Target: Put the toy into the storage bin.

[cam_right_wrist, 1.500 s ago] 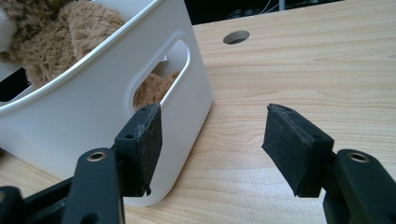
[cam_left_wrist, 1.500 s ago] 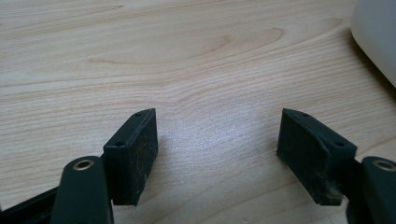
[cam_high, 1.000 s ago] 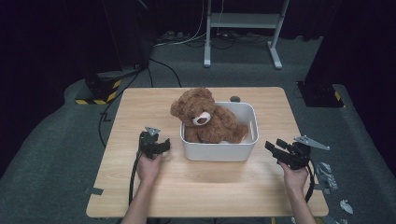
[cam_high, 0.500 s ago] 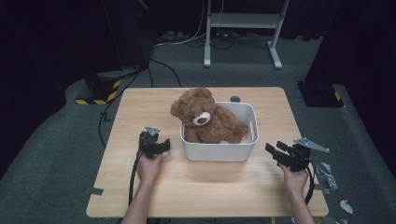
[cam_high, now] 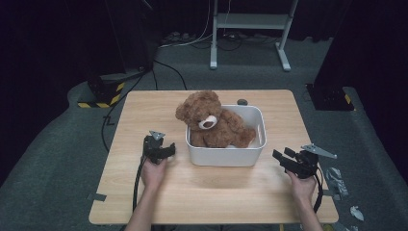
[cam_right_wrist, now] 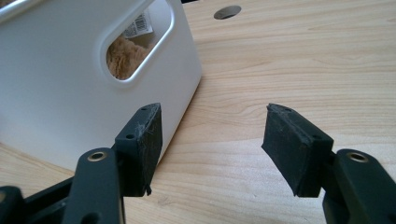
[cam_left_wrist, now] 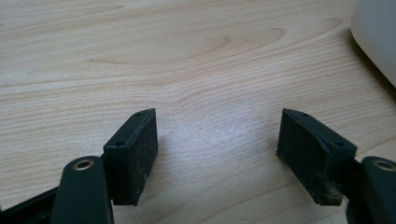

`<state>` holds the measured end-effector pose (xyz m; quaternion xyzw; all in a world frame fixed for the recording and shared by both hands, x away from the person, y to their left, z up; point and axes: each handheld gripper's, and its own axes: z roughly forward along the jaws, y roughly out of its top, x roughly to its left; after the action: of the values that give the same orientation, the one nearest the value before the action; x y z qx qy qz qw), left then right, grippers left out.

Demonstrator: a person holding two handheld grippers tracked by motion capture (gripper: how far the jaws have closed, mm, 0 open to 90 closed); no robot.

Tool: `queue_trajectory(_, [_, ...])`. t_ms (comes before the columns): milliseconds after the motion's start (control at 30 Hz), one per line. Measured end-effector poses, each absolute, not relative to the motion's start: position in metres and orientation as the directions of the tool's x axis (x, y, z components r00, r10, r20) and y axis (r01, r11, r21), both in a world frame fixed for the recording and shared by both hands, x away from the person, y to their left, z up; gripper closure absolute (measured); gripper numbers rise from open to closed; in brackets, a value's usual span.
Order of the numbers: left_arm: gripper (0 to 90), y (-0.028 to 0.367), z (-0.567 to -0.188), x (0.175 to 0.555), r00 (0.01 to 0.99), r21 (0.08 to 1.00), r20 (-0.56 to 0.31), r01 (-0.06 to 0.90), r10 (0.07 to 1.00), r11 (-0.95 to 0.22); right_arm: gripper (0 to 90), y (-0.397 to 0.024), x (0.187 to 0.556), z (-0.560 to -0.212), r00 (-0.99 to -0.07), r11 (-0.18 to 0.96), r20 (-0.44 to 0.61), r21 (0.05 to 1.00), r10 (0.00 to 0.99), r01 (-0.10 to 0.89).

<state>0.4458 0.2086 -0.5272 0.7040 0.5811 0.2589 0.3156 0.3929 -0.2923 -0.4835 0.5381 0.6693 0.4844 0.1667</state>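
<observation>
The high view looks forward and down over the whole table (cam_high: 144,202). Both gripper views sit low and close above the wood, sharing the white bin (cam_right_wrist: 56,93) from opposite sides.

Brown teddy bear (cam_high: 211,120); white bin (cam_high: 226,155); black tongs (cam_left_wrist: 217,154).

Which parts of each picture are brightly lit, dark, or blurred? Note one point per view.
High view: the table is evenly lit, the surrounding floor and background fall into darkness. Left gripper view: a pale sheen lies on the wood between the open jaws, and the white bin edge is soft. Right gripper view: the bin wall looks bright, near jaw bases blurred.
</observation>
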Motion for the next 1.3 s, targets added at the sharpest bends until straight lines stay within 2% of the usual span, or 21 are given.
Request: queue_trajectory(1300, [28.8, 0.209, -0.527, 0.446, 0.190, 0.745, -0.002, 0.655, 0.982, -0.125, 37.7, -0.291, 0.396, -0.503, -0.328, -0.023, 0.270, 0.801, 0.905, 0.598])
